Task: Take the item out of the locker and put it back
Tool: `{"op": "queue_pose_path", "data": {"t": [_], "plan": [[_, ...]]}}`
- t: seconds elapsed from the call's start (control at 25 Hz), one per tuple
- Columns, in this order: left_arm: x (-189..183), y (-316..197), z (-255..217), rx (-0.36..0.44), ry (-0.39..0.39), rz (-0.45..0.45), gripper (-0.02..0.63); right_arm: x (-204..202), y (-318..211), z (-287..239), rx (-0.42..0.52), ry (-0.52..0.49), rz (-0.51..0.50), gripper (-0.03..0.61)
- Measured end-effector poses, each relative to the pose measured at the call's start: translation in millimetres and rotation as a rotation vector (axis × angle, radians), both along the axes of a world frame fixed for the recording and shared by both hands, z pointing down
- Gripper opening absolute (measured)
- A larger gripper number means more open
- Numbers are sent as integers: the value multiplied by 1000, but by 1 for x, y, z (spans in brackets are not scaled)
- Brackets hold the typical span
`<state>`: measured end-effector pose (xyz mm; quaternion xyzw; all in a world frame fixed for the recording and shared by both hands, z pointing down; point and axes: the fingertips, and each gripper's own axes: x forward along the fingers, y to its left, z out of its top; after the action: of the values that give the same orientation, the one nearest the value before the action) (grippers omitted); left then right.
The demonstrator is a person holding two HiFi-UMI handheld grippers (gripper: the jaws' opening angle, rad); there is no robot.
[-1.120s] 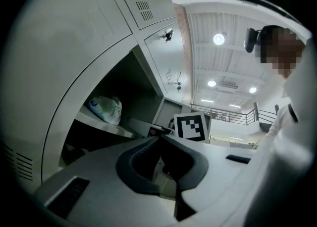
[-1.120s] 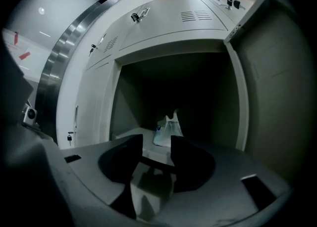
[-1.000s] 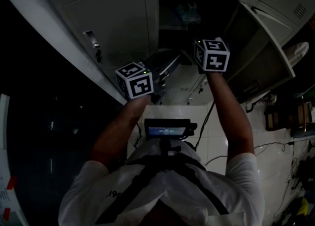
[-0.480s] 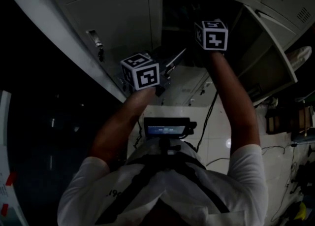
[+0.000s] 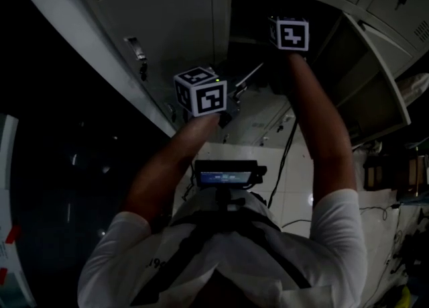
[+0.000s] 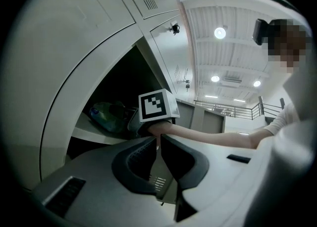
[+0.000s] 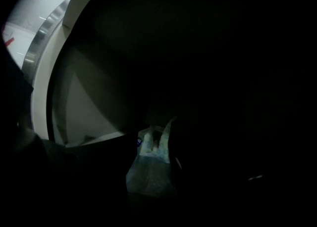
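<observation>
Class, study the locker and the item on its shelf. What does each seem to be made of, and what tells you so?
The locker looks like painted sheet metal: thin, flat, pale grey panels with punched vent slots and a dull sheen. The item seems to be a soft plastic packet, probably film: greenish, crumpled and slightly shiny. The dark shelf leaves that uncertain.

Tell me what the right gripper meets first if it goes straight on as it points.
Probably the pale green packet on the locker shelf, dead ahead of the right gripper; depth is unclear in the dark. Its jaws have just been opening, and nothing is clamped between them.
</observation>
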<state>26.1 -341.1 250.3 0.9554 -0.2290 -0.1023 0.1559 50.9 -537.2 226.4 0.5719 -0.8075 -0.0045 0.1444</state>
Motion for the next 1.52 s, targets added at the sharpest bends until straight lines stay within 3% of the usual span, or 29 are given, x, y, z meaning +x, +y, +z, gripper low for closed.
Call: {"op": "queue_pose_path", "data": {"t": [0.24, 0.44, 0.56, 1.52], "plan": [[-7, 0, 0, 2, -19, -17, 11, 0, -14, 17, -78, 18, 8, 241], [-12, 1, -1, 3, -12, -25, 11, 1, -8, 15, -55, 36, 11, 71], [-10, 5, -1, 1, -7, -20, 11, 3, -2, 14, -40, 36, 15, 40], [-8, 45, -9, 18, 49, 43, 11, 22, 85, -16, 94, 19, -19, 14]]}}
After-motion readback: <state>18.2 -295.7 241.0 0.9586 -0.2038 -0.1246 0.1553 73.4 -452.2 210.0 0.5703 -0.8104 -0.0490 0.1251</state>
